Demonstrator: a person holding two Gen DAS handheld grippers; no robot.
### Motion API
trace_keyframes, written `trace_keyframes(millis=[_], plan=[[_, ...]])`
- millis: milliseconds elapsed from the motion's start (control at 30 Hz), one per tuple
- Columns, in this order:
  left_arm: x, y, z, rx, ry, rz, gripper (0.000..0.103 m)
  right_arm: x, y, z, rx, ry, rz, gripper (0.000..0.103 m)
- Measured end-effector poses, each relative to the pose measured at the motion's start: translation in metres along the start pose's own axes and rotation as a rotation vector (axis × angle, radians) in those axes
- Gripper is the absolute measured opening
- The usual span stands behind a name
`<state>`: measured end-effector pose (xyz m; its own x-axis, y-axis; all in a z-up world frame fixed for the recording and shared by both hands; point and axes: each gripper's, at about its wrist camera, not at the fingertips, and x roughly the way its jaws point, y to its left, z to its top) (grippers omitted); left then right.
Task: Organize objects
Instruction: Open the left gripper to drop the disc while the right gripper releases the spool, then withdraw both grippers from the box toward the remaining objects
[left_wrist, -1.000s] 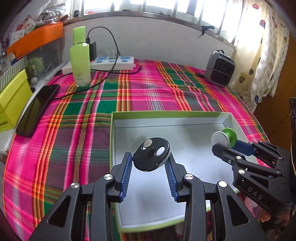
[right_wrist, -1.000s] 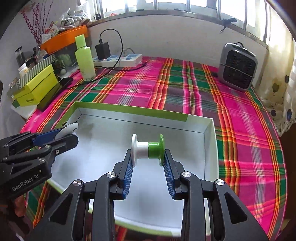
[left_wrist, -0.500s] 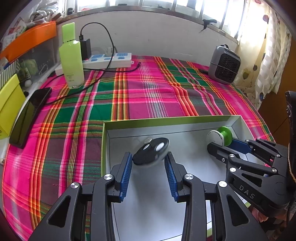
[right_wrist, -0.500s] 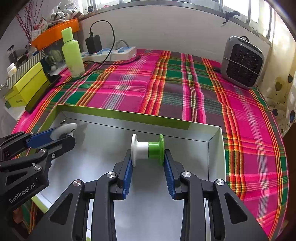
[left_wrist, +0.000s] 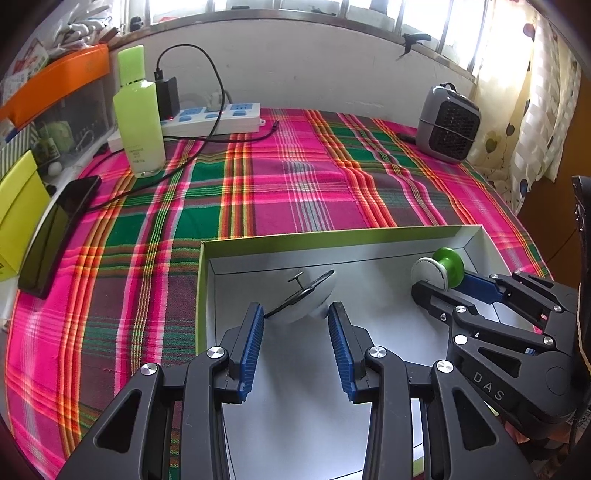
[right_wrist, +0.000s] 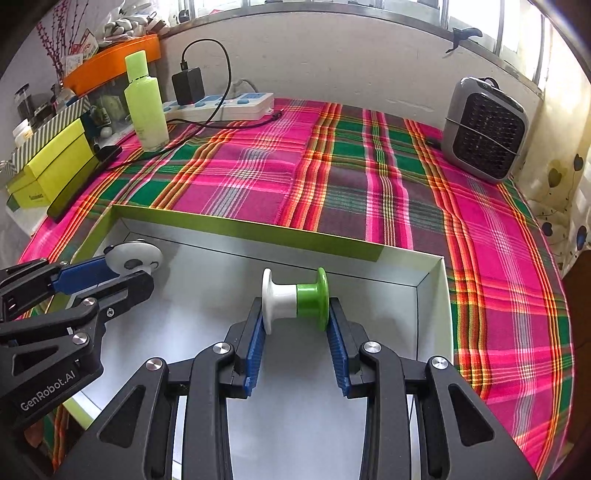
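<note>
Both clamped over green-rimmed white cardboard tray (left_wrist: 332, 236): left gripper (left_wrist: 295, 325) on black-and-white disc (left_wrist: 306, 299), right gripper (right_wrist: 295, 321), three o'clock, on white-green plastic spool (right_wrist: 295, 299); neither released yet.

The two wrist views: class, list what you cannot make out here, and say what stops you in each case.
- Round black-and-white object, left wrist view: motion blur hides its shape.
- Tray, both views: its near edge is covered by the gripper bodies.
- Spool, right wrist view: whether it touches the tray floor, hidden beneath it.
- Label on the green bottle, both views: print too small.
- Phone screen, left wrist view: dark, shown edge-on.
</note>
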<state>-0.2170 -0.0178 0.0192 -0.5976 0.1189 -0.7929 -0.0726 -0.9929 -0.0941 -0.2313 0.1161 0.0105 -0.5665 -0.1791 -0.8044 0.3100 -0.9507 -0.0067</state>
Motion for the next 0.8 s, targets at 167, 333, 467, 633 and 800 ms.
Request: trace_keyframes(millis=[167, 333, 467, 633, 800], plan=[[-0.001, -0.001, -0.001, -0.001, 0.001, -0.006, 0.038, -0.001, 0.001, -0.002, -0.002, -0.001, -0.003, 0.033], [-0.005, -0.004, -0.004, 0.006, -0.005, -0.004, 0.047, -0.003, 0.001, -0.006, -0.006, 0.0, -0.002, 0.046], [-0.009, -0.002, -0.006, 0.002, -0.008, 0.003, 0.047, -0.005, 0.0, -0.009, -0.004, -0.003, -0.005, 0.048], [-0.017, 0.001, -0.009, -0.014, -0.013, 0.007, 0.049, -0.011, -0.003, -0.012, 0.006, -0.017, 0.001, 0.048], [-0.027, 0.0, -0.015, -0.019, -0.024, 0.004, 0.051, -0.02, -0.003, -0.017, 0.005, -0.03, 0.004, 0.054]])
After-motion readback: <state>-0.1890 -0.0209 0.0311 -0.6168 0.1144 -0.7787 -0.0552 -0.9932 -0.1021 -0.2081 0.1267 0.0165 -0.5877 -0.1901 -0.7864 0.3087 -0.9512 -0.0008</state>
